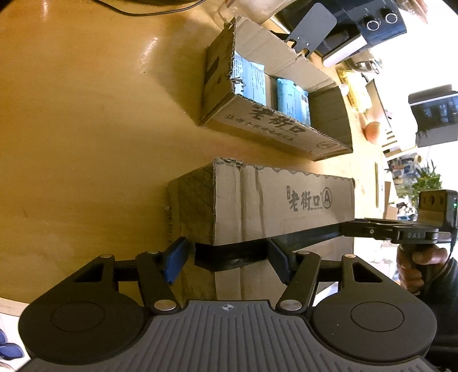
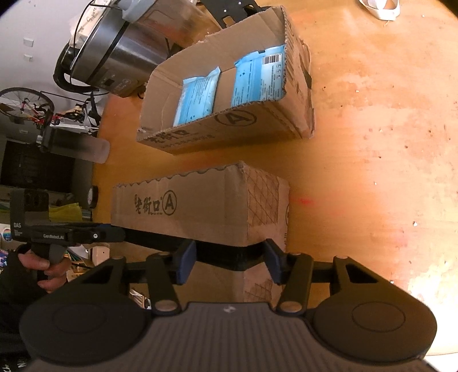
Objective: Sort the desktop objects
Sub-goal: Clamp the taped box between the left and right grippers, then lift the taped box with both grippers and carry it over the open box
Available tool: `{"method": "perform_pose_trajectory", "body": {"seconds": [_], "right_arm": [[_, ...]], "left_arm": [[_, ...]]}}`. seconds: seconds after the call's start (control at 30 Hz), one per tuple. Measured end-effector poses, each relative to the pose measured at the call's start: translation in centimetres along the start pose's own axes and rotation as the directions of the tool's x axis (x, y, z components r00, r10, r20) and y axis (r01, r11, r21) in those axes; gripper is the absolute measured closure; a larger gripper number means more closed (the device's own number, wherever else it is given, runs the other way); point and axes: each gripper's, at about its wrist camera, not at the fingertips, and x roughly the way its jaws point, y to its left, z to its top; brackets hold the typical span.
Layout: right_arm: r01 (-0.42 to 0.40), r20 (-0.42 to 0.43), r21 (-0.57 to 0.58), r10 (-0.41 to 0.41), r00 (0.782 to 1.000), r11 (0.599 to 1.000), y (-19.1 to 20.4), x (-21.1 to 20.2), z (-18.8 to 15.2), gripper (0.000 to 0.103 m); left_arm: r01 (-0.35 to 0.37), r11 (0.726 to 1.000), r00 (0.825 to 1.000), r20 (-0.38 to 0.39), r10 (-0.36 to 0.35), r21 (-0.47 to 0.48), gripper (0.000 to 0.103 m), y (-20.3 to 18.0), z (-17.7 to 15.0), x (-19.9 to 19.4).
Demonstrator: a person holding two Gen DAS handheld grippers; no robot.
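Observation:
A long black object [image 1: 300,237] [image 2: 160,243] hangs just in front of a closed cardboard box [image 1: 280,200] [image 2: 200,206], held at both ends. My left gripper [image 1: 227,254] is shut on one end, its blue pads on either side. My right gripper [image 2: 230,257] is shut on the other end. Each view shows the opposite gripper and the hand that holds it, the right one [image 1: 343,229] and the left one [image 2: 111,233]. Behind stands an open cardboard box [image 1: 257,128] [image 2: 229,128] with two blue packets [image 1: 292,100] [image 2: 257,77] inside.
Both boxes sit on a round wooden table [image 1: 86,114] [image 2: 372,143]. A steel pot [image 2: 120,57] and a lying bottle [image 2: 74,143] are beyond the open box. A black appliance with dials [image 1: 372,23] and an orange fruit [image 1: 372,131] stand on a far counter.

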Motion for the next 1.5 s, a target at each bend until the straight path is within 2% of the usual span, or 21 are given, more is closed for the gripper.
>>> {"method": "perform_pose_trajectory", "body": {"seconds": [0.6, 1.03, 1.23, 1.5], "right_arm": [[0.006, -0.010, 0.015, -0.006, 1.000, 1.000, 0.9, -1.2, -1.3, 0.057], [0.029, -0.008, 0.014, -0.029, 1.000, 0.999, 3.4, -5.9, -3.1, 0.057], [0.035, 0.007, 0.030, -0.036, 0.999, 0.999, 3.7, -7.8, -2.6, 0.057], [0.053, 0.024, 0.039, -0.054, 0.998, 0.998, 3.9, -8.8, -0.6, 0.057]], "left_arm": [[-0.026, 1.000, 1.000, 0.003, 0.026, 0.004, 0.043, -1.5, -1.5, -1.1], [-0.017, 1.000, 1.000, 0.013, 0.017, -0.017, 0.043, -4.6, -3.6, -4.2], [-0.011, 1.000, 1.000, 0.021, 0.011, -0.024, 0.043, -6.0, -3.0, -4.9], [-0.001, 1.000, 1.000, 0.022, 0.001, -0.005, 0.043, -6.9, -0.4, -4.7]]}}
